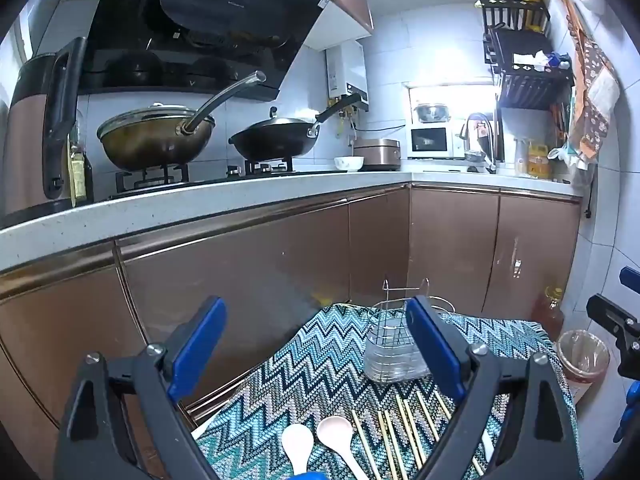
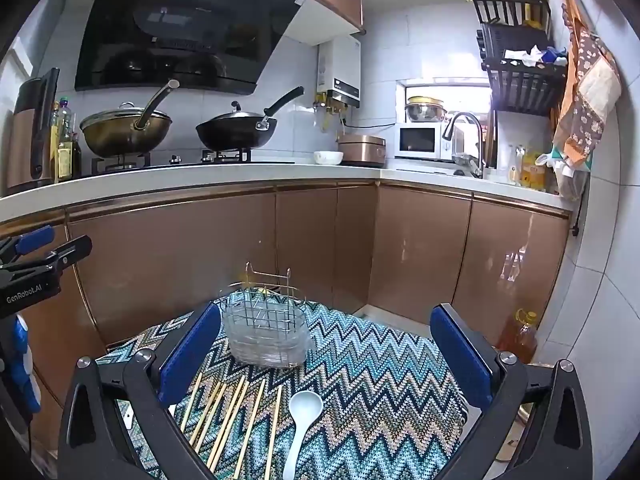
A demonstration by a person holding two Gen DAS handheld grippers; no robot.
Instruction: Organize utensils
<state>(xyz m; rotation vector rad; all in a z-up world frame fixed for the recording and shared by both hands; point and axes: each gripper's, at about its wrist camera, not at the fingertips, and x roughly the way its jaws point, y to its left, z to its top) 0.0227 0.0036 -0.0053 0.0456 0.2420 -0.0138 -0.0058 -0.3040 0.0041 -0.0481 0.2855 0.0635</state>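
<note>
A wire utensil holder (image 1: 394, 350) with a clear plastic base stands empty at the far side of a zigzag-patterned cloth (image 1: 320, 376); it also shows in the right wrist view (image 2: 266, 330). Several wooden chopsticks (image 1: 404, 428) lie side by side on the cloth, as the right wrist view (image 2: 230, 420) shows too. Two white spoons (image 1: 316, 444) lie left of them. One pale spoon (image 2: 302, 420) lies right of the chopsticks. My left gripper (image 1: 316, 344) is open and empty above the cloth. My right gripper (image 2: 326, 348) is open and empty above the cloth.
Brown cabinet doors (image 2: 224, 248) stand behind the cloth-covered surface. An oil bottle (image 2: 520, 332) and a lined bin (image 1: 582, 354) stand on the floor to the right. Two woks (image 1: 160, 136) sit on the stove on the counter.
</note>
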